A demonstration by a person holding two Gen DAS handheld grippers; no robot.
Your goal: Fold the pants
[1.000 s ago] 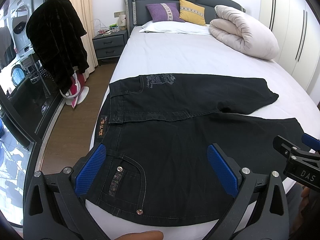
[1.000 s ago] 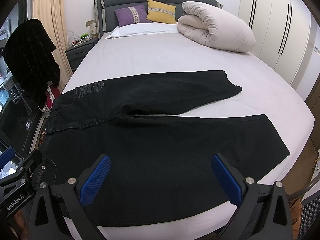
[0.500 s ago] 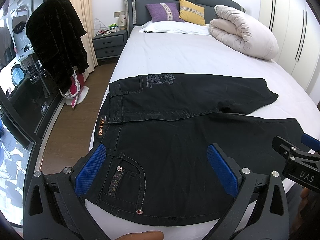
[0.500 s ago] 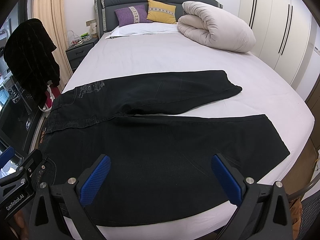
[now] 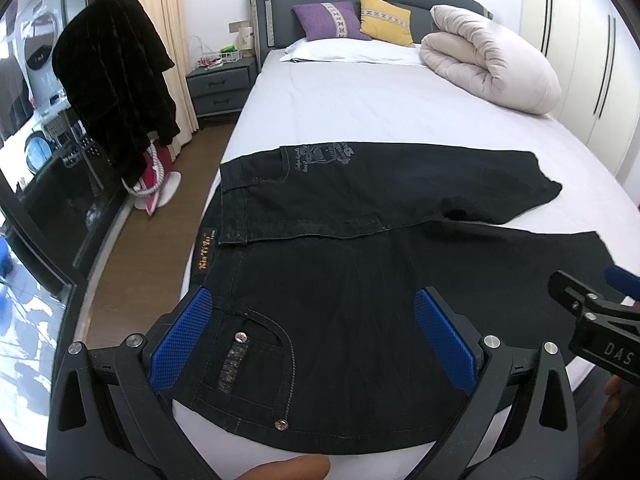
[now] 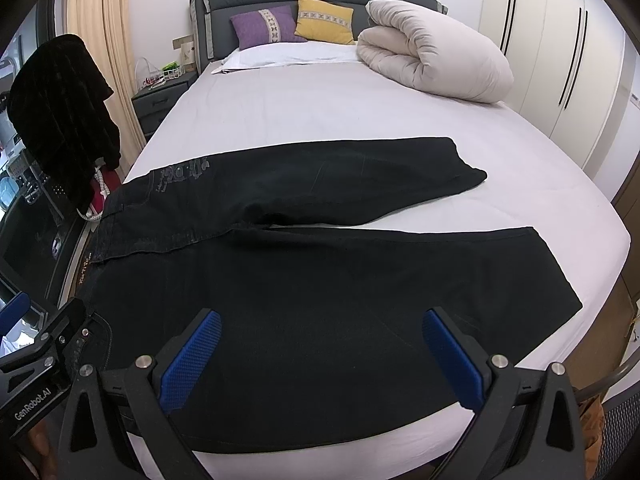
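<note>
Black jeans (image 5: 360,248) lie flat across the near part of the bed, waistband to the left, both legs running right; they also show in the right wrist view (image 6: 320,272). The far leg (image 6: 360,176) angles away from the near leg (image 6: 400,276). My left gripper (image 5: 312,340) is open and empty, held above the front pocket (image 5: 248,356) near the waistband. My right gripper (image 6: 320,360) is open and empty above the near leg's thigh. Each gripper shows at the edge of the other's view.
The bed's white sheet (image 5: 360,108) stretches behind the jeans. A rolled beige duvet (image 5: 492,72) and pillows (image 5: 328,20) lie at the head. A nightstand (image 5: 220,88) and a dark coat (image 5: 112,80) on a stand are at the left, over wooden floor.
</note>
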